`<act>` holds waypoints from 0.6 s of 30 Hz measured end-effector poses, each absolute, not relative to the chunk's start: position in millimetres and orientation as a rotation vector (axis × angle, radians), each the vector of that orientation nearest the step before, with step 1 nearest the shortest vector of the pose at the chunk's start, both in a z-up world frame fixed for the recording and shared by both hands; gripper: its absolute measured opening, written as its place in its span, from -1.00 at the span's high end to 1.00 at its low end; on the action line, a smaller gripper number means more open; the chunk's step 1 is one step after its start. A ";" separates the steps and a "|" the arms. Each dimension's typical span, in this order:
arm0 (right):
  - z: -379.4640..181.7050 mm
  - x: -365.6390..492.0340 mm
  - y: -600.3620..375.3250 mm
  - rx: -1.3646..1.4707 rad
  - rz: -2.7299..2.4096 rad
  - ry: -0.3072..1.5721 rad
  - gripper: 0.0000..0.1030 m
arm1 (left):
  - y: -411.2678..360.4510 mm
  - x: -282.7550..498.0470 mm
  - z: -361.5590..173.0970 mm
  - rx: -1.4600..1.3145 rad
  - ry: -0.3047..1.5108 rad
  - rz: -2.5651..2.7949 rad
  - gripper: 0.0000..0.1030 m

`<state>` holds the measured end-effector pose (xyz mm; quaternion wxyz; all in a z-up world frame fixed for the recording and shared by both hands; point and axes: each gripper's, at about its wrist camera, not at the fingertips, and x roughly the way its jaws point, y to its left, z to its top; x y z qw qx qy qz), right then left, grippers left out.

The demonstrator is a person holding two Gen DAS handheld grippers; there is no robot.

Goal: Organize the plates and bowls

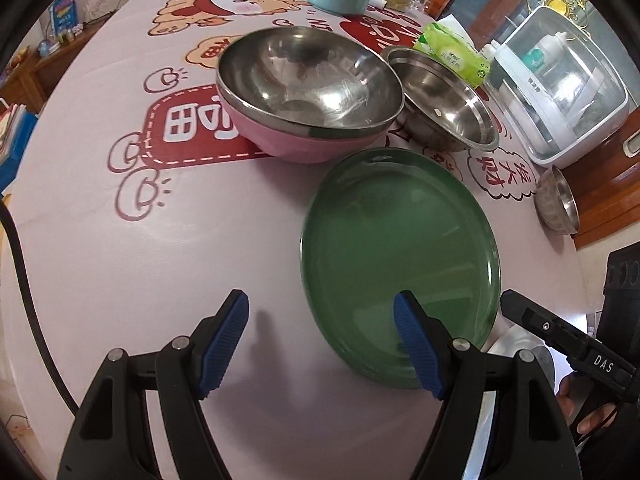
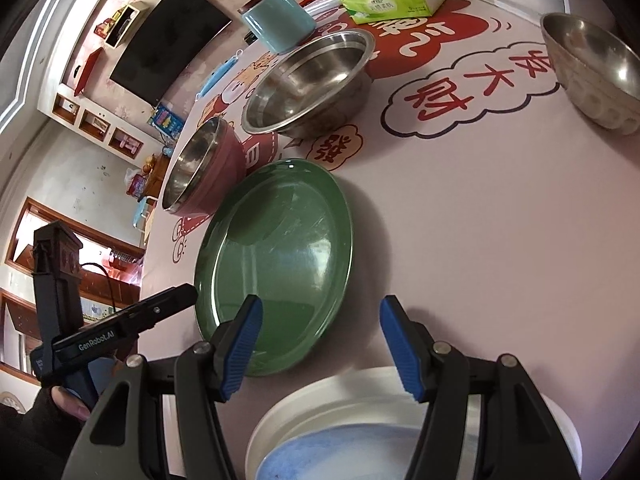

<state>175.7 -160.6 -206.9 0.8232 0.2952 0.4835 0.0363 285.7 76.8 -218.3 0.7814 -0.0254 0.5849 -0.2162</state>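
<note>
Left tool (image 1: 322, 344): pads apart, nothing between, 1 pad over near rim of green plate (image 1: 400, 264), other over bare surface (image 1: 120, 280). Right tool (image 2: 322, 346): pads apart, empty, hanging over gap between green plate and white plate (image 2: 340, 400).

Green plate flat on surface, just beside pink bowl (image 1: 304, 100) and wide steel bowl (image 1: 444, 100). Small steel bowl (image 2: 596, 76) well apart, near surface edge.

Risks, as judged:
- thin glossy rim likely slipping from pads
- plate pushed into pink bowl
- 2 tools close together, possible clash.

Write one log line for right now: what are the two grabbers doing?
left gripper: open, empty, over green plate edge | right gripper: open, empty, above white plate | bowls untouched
</note>
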 end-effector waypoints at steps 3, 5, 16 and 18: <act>-209.8 176.9 -161.1 0.636 0.075 1.028 -0.19 | 74.2 288.9 -224.9 -0.073 1.270 -0.474 -0.42; -210.3 177.7 -160.2 0.635 0.080 1.025 -0.16 | 74.4 289.8 -226.6 -0.083 1.261 -0.473 -0.41; -214.0 186.3 -153.7 0.610 0.112 1.039 0.20 | 66.6 293.5 -232.1 -0.099 1.250 -0.512 -0.24; -214.9 187.6 -153.7 0.607 0.113 1.041 0.28 | 66.5 293.5 -232.1 -0.099 1.248 -0.523 -0.24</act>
